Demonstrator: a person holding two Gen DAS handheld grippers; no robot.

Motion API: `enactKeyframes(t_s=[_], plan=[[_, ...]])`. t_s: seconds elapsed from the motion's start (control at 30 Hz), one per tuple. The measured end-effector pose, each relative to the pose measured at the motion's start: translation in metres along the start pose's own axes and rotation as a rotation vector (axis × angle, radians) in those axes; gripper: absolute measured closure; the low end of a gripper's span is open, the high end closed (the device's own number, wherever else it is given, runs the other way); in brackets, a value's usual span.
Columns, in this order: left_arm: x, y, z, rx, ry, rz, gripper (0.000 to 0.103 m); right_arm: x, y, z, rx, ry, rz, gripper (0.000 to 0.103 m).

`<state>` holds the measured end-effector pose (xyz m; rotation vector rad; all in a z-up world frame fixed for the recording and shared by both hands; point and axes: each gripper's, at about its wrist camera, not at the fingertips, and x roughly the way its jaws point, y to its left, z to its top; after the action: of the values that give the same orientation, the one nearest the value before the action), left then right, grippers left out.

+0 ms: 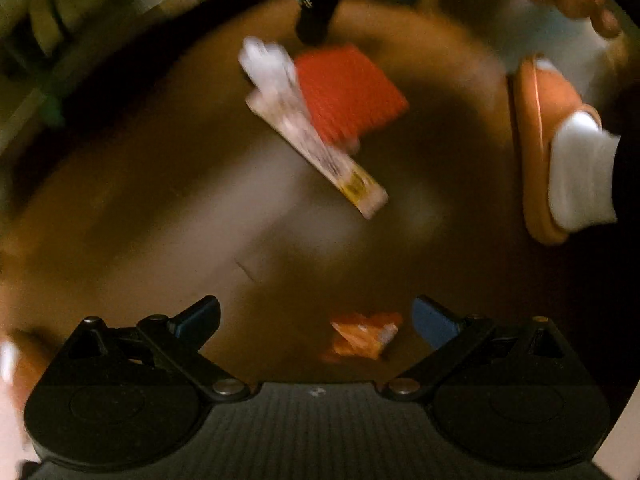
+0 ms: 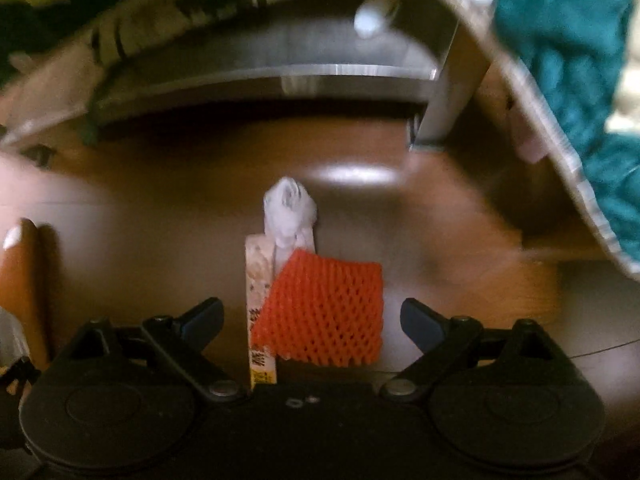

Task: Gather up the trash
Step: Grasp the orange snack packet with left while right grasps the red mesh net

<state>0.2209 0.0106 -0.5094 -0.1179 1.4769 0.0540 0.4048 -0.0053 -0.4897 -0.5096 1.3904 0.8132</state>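
On the brown floor lies a red foam net (image 2: 324,308), overlapping a long pale carton (image 2: 258,292) with a crumpled white tissue (image 2: 290,212) at its far end. My right gripper (image 2: 312,316) is open just above them, and the net sits between its blue-tipped fingers without touching either. In the blurred left wrist view the same net (image 1: 348,92), carton (image 1: 320,148) and tissue (image 1: 268,64) lie farther off. A small orange wrapper (image 1: 364,338) rests on the floor between the fingers of my open left gripper (image 1: 316,320), nearer the right finger.
A person's foot in a white sock and orange slipper (image 1: 536,152) stands to the right of the trash. A metal furniture frame (image 2: 280,76) spans the floor beyond it. A teal knitted blanket (image 2: 568,60) hangs at upper right. A black blurred object (image 1: 316,12) sits behind the net.
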Motion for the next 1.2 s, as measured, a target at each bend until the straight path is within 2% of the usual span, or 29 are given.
enactKeyframes(t_s=[0.17, 0.33, 0.43, 0.5, 0.53, 0.57, 0.6, 0.63, 0.7, 0.73, 0.8, 0.83, 0.9, 0.97, 1.03, 1.2], plan=[[0.032, -0.019, -0.010, 0.096, 0.050, -0.034, 0.001, 0.031, -0.005, -0.005, -0.003, 0.039, 0.016, 0.010], [0.054, -0.025, -0.013, 0.113, 0.085, -0.056, 0.001, 0.046, -0.005, -0.006, -0.006, 0.041, 0.031, 0.015], [0.062, -0.030, -0.017, 0.148, 0.097, -0.058, 0.007, 0.052, -0.004, -0.007, 0.000, 0.042, 0.039, 0.021], [0.068, -0.032, -0.019, 0.170, 0.115, -0.054, 0.015, 0.054, -0.004, -0.008, 0.000, 0.045, 0.047, 0.024], [0.072, -0.032, -0.021, 0.180, 0.125, -0.057, 0.025, 0.055, -0.004, -0.007, -0.003, 0.045, 0.049, 0.026], [0.076, -0.033, -0.022, 0.187, 0.139, -0.059, 0.034, 0.055, -0.004, -0.008, -0.004, 0.043, 0.050, 0.030], [0.078, -0.033, -0.023, 0.190, 0.150, -0.063, 0.039, 0.058, -0.003, -0.009, -0.002, 0.043, 0.051, 0.034], [0.078, -0.033, -0.024, 0.196, 0.135, -0.070, 0.040, 0.058, -0.003, -0.008, 0.003, 0.045, 0.051, 0.037], [0.080, -0.034, -0.025, 0.198, 0.123, -0.073, 0.041, 0.060, -0.002, -0.008, 0.006, 0.050, 0.050, 0.049], [0.079, -0.033, -0.026, 0.199, 0.116, -0.071, 0.046, 0.060, 0.000, -0.008, 0.004, 0.055, 0.046, 0.051], [0.078, -0.031, -0.028, 0.195, 0.105, -0.066, 0.058, 0.059, 0.003, -0.008, -0.013, 0.060, 0.040, 0.066], [0.078, -0.029, -0.028, 0.189, 0.102, -0.062, 0.065, 0.059, 0.005, -0.008, -0.022, 0.061, 0.038, 0.070], [0.077, -0.023, -0.026, 0.162, 0.106, -0.072, 0.067, 0.058, 0.007, -0.008, -0.030, 0.068, 0.027, 0.089], [0.076, -0.018, -0.023, 0.148, 0.105, -0.069, 0.069, 0.056, 0.008, -0.008, -0.030, 0.069, 0.020, 0.099], [0.074, -0.015, -0.018, 0.143, 0.105, -0.060, 0.070, 0.052, 0.011, -0.008, -0.032, 0.062, 0.002, 0.103], [0.056, -0.002, -0.003, 0.109, 0.072, -0.036, 0.070, 0.017, 0.015, -0.002, -0.006, 0.019, -0.003, 0.103]])
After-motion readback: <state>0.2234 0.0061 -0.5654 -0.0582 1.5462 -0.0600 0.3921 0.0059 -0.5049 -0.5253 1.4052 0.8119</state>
